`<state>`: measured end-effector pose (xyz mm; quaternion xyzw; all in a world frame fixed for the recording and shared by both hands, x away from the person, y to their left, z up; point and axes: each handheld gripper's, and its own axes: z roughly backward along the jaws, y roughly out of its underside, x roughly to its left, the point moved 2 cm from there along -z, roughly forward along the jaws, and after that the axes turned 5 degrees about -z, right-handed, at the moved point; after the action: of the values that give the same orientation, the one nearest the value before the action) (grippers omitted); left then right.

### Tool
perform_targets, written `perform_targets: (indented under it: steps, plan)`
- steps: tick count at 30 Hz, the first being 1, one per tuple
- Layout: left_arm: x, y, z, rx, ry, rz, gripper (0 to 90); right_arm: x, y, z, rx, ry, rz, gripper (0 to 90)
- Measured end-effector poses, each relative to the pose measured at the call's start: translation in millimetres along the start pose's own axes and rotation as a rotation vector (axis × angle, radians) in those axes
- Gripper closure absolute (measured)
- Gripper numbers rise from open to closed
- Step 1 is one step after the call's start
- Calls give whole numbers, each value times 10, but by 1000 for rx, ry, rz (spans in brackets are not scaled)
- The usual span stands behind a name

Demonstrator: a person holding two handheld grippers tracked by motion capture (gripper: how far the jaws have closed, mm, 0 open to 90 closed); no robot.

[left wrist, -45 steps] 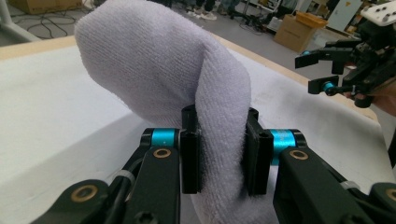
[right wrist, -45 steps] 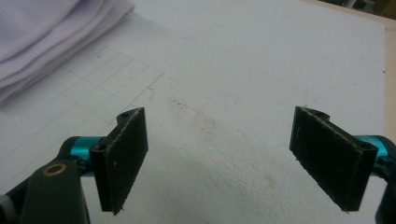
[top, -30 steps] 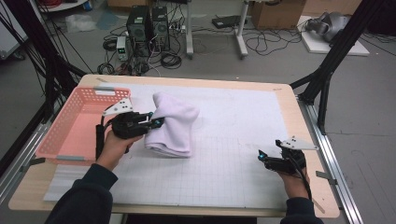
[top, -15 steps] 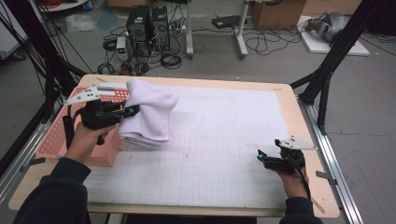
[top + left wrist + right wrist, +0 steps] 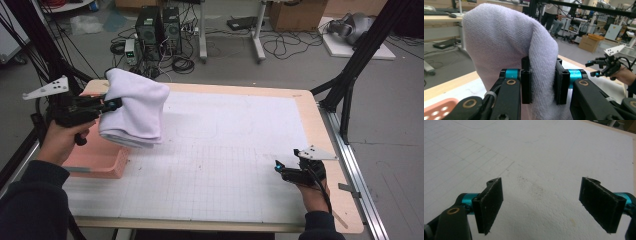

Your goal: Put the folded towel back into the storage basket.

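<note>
Hanging from the left gripper [image 5: 111,104], the folded white towel [image 5: 134,107] was up in the air over the pink basket [image 5: 100,157] at the table's left edge, its jaws clamped on a thick fold of the cloth (the left gripper view showed the pile squeezed between both pads). The step in hand looked like carrying the towel to the basket; the next move would call for lowering it squarely inside the walls before letting go, so no corner drapes over the rim. The right gripper [image 5: 282,167] rested near the table's right edge, jaws wide apart with nothing between them. A white gridded mat [image 5: 225,150] covered the wooden table [image 5: 320,125]. Beyond it, computer towers [image 5: 160,25] and loose cables [image 5: 280,47] sat on the grey floor.
</note>
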<state>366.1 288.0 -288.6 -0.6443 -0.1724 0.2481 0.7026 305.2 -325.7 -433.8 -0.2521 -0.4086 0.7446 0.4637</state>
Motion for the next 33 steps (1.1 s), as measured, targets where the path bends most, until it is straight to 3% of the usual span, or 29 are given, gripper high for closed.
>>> perform_targets:
  steps: [11,19,33]
  plan:
    - [177,-90,467,-14,-60,-16,727,30,-5,-12,5,0,6,182]
    - [312,-161,832,18,-124,-34,727,46,-7,-25,10,0,11,182]
    - [475,197,958,127,-181,3,726,65,-5,-39,18,-1,15,182]
